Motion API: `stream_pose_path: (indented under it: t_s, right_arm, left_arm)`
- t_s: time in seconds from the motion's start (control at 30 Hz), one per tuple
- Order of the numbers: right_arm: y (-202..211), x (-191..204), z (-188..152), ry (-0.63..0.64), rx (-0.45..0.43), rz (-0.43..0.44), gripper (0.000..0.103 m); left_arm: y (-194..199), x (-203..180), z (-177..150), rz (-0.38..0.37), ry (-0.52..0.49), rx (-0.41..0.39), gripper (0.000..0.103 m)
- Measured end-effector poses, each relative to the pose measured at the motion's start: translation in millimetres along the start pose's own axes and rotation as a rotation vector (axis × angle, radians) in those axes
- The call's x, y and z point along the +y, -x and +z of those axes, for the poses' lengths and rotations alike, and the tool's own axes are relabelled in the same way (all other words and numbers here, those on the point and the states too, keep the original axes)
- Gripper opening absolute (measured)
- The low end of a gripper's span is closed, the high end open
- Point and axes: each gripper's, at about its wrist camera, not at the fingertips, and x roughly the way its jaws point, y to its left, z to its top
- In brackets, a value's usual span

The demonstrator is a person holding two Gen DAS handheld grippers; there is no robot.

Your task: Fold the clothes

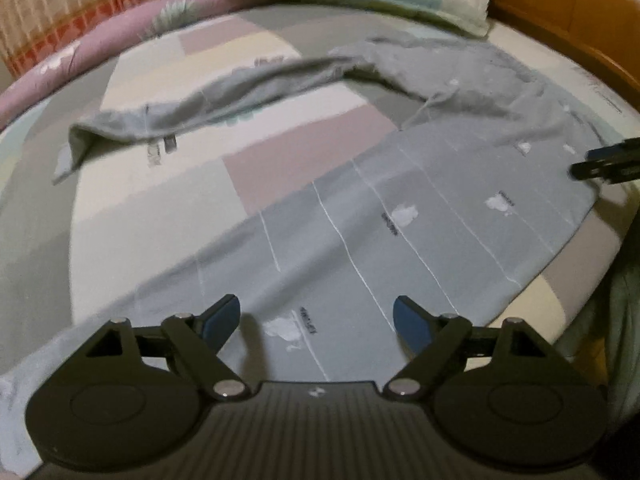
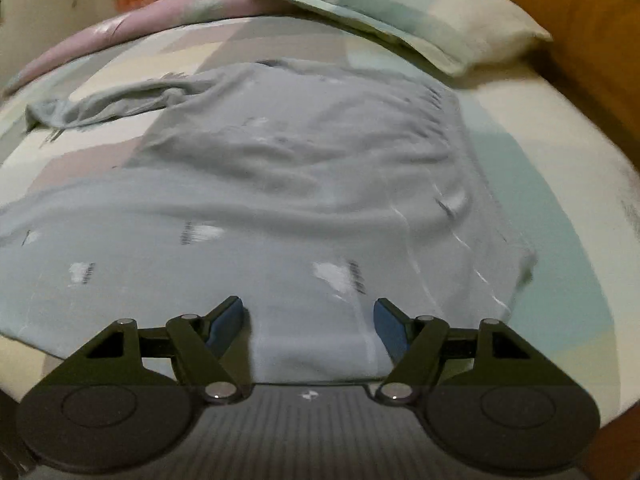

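A grey long-sleeved garment (image 1: 400,216) with thin white stripes and small white prints lies spread on the bed. One sleeve (image 1: 192,108) stretches away to the far left. My left gripper (image 1: 316,316) hovers open over the garment's near hem, with nothing between its blue pads. In the right wrist view the same garment (image 2: 280,184) fills the middle, rumpled across its body. My right gripper (image 2: 308,320) is open just above the hem, holding nothing. The right gripper's dark tip (image 1: 608,162) shows at the right edge of the left wrist view.
The bed sheet (image 1: 152,196) has pastel blocks of pink, cream and green. A checked pillow (image 2: 404,12) lies at the head. A pink quilt (image 1: 80,64) rolls along the far left. An orange wooden bed frame (image 2: 580,36) runs along the right side.
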Motion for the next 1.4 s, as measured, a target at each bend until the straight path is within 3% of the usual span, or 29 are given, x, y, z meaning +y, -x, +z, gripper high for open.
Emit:
stream_pose_path:
  t_s: [0.13, 0.23, 0.37, 0.47, 0.63, 0.7, 0.77, 0.87, 0.97, 1.1, 1.3, 1.4]
  right_arm:
    - [14, -14, -13, 0.01, 0.028, -0.045, 0.076]
    - [21, -17, -9, 0.016, 0.05, -0.042, 0.077]
    - [-3, -9, 16, 0.01, 0.02, -0.058, 0.083]
    - [-24, -3, 35, 0.005, -0.003, -0.075, 0.083]
    - [-59, 8, 67, -0.005, -0.041, -0.103, 0.083]
    - [-73, 13, 79, -0.008, -0.056, -0.115, 0.092]
    - [-70, 12, 83, -0.019, -0.068, -0.116, 0.098]
    - [-56, 9, 84, -0.039, -0.084, -0.113, 0.097]
    - [-42, 6, 84, -0.059, -0.101, -0.11, 0.098]
    - [-7, 8, 53, -0.076, -0.105, -0.047, 0.103]
    - [-7, 12, 5, -0.085, -0.026, -0.015, 0.103]
    - [-8, 15, -5, -0.057, -0.046, -0.019, 0.103]
  left_arm:
    - [-4, 6, -19, -0.02, 0.093, 0.033, 0.086]
    - [4, 4, -19, 0.012, 0.058, 0.079, 0.086]
    - [13, 3, 2, 0.042, 0.025, 0.004, 0.086]
    - [6, 1, 20, 0.012, 0.051, -0.039, 0.086]
    - [-14, -14, 19, 0.002, 0.052, -0.031, 0.086]
    - [-20, -19, 13, -0.008, 0.058, -0.018, 0.086]
    - [-23, -22, 5, -0.015, 0.066, -0.021, 0.086]
    - [-17, -22, 6, -0.011, 0.076, 0.0, 0.086]
    - [-5, -27, 7, 0.002, 0.056, -0.036, 0.086]
    - [4, -24, 5, 0.018, 0.034, -0.025, 0.086]
    - [16, -12, 1, 0.024, 0.027, 0.019, 0.086]
    - [22, -7, -1, 0.027, 0.023, 0.041, 0.086]
